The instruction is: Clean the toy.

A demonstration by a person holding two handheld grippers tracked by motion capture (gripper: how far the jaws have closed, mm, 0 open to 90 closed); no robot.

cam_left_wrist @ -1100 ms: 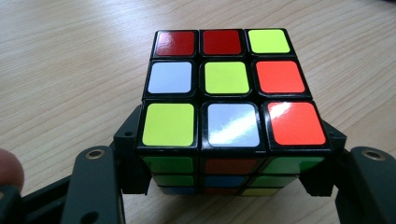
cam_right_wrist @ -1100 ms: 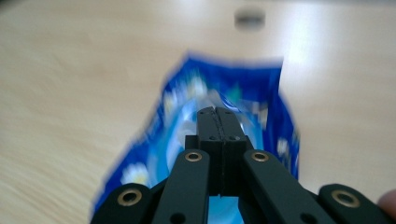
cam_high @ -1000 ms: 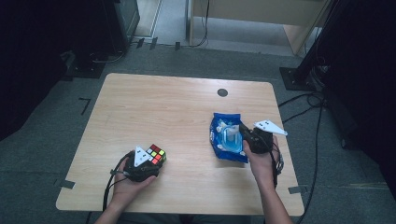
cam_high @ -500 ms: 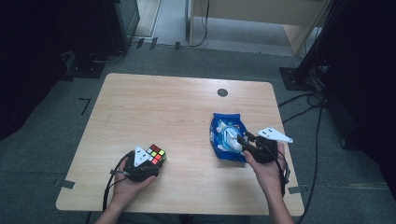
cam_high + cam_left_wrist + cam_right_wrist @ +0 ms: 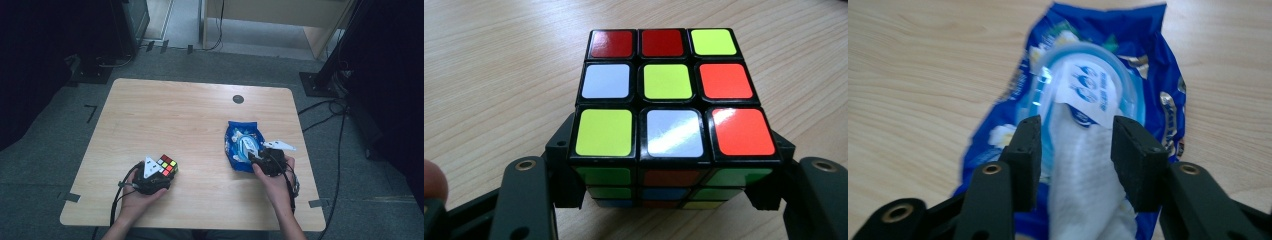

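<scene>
A scrambled colour cube (image 5: 167, 166) (image 5: 666, 82) rests on the wooden table (image 5: 175, 115) near its front left, and my left gripper (image 5: 161, 172) (image 5: 669, 185) is shut on its lower sides. At the right lies a blue wet-wipes pack (image 5: 242, 142) (image 5: 1153, 55) with its lid flap (image 5: 1090, 87) lifted. A white wipe (image 5: 1088, 190) sticks out of the pack. My right gripper (image 5: 257, 159) (image 5: 1075, 150) sits low over the pack's near end. Its jaws have just been opening; the wipe lies loose between them, with a gap at one pad.
A black round grommet (image 5: 238, 99) sits in the table's far edge. Cables (image 5: 325, 107) and a dark stand base (image 5: 320, 82) lie on the floor to the right. Bare wood spreads across the table's middle and far left.
The right gripper has sunk toward the pack's near end and its jaws have parted around the wipe. The left gripper and the cube have stayed put.
</scene>
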